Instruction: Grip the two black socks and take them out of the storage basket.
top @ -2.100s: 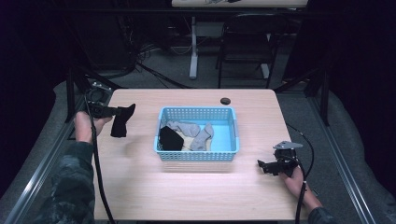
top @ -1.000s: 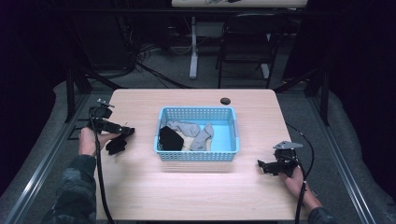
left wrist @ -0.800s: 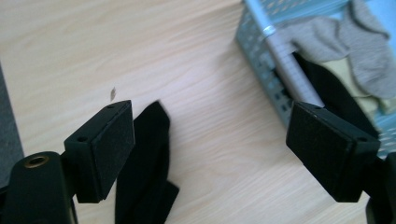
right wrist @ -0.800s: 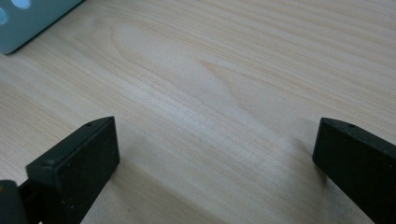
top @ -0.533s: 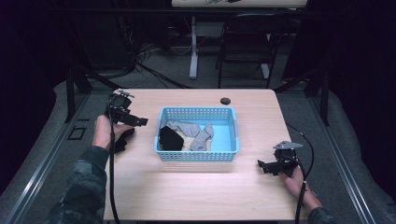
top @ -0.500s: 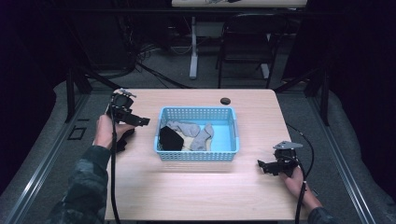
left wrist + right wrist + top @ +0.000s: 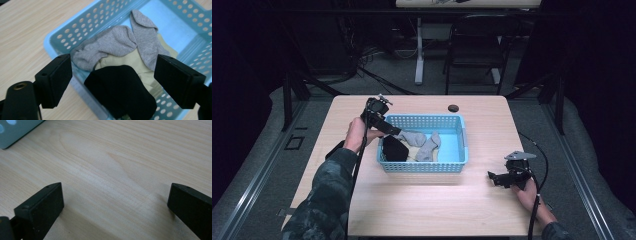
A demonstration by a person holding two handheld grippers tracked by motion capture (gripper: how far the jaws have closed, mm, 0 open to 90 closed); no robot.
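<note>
Though crumpled, plain black sock (image 7: 122,92)

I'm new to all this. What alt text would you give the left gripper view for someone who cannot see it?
Two open black fingers frame a light blue perforated basket on a pale wooden table. Inside lie a black sock, two grey socks and a beige sock, none of them gripped.

Wore a green and brown camouflage sleeve (image 7: 328,192) on the left arm. Held black grippers: left gripper (image 7: 393,131), right gripper (image 7: 492,177). Had thick, square black fingers (image 7: 53,80) with small screw holes, thin black cables, and a grey three-cornered plate (image 7: 521,155).
</note>
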